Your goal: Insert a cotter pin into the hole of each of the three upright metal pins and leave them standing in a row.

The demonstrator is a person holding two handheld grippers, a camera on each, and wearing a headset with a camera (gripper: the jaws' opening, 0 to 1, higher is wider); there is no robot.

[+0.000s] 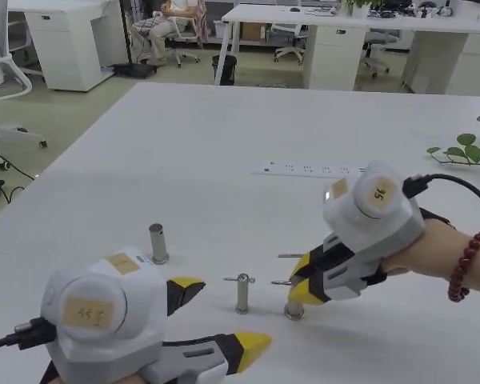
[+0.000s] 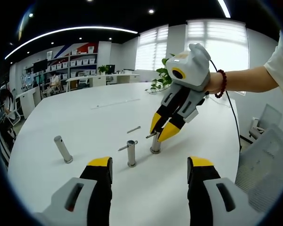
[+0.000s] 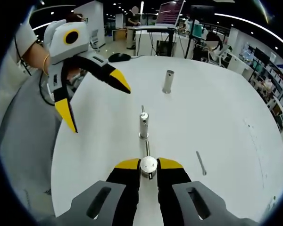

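My left gripper point(image 1: 220, 316) sits low at the left of the white table point(image 1: 224, 160), its jaws spread wide and holding nothing. Beyond it the left metal pin point(image 1: 158, 242) stands upright with nothing through it. The middle metal pin point(image 1: 242, 294) stands with a crosswise cotter pin point(image 1: 238, 279) through its top. A loose cotter pin point(image 1: 290, 256) lies flat just behind. At the right, my right gripper point(image 1: 298, 286) is clenched on a cotter pin point(image 1: 281, 282) at the top of the right metal pin point(image 1: 294, 310). Farther back lie a power strip point(image 1: 308, 170) and a leafy plant point(image 1: 464, 150). The room is an office with white desks point(image 1: 336, 32) and a seated person point(image 1: 164, 24).
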